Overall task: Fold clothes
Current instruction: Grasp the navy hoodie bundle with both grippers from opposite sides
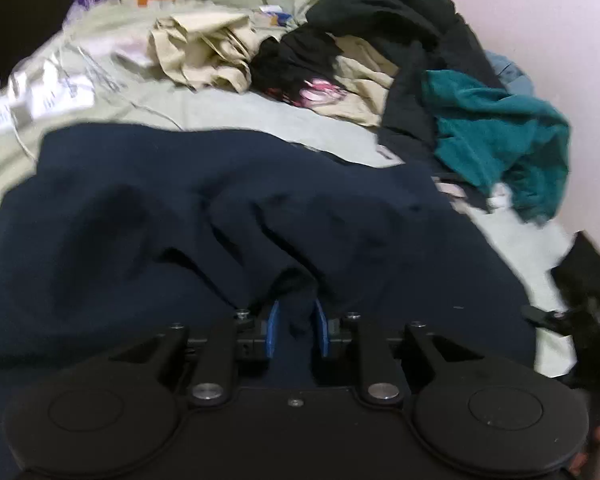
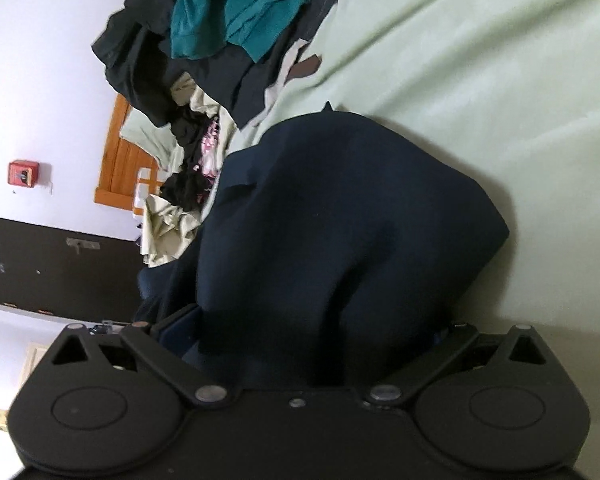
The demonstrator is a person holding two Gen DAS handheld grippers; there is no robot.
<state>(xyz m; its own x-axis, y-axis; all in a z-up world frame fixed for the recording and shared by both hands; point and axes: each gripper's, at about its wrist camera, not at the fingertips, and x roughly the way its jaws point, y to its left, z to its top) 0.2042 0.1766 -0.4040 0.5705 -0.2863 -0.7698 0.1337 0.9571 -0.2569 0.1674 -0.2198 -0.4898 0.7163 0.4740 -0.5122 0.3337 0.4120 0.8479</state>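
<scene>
Pale green bedsheet (image 1: 228, 112) lay under a heap of clothes, with your navy garment (image 1: 220, 208) spread nearest you.

Your left gripper (image 1: 296, 322) was narrowly parted, a fold of that navy cloth bunched between its blue fingers (image 1: 273, 320). Your right gripper (image 2: 300, 336) stood wide, the same garment (image 2: 340, 220) draped over its middle, so you could not tell whether it gripped. Ahead of both lay a teal shirt (image 1: 496, 136) on black clothes (image 1: 388, 12).

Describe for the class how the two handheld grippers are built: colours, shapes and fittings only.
Both are matte black. The left gripper has two round disc housings, angled link arms with silver pivot pins and small screws, and blue pads lining its jaws. The right gripper shows the same discs, links and pins; its pads are hidden.
</scene>
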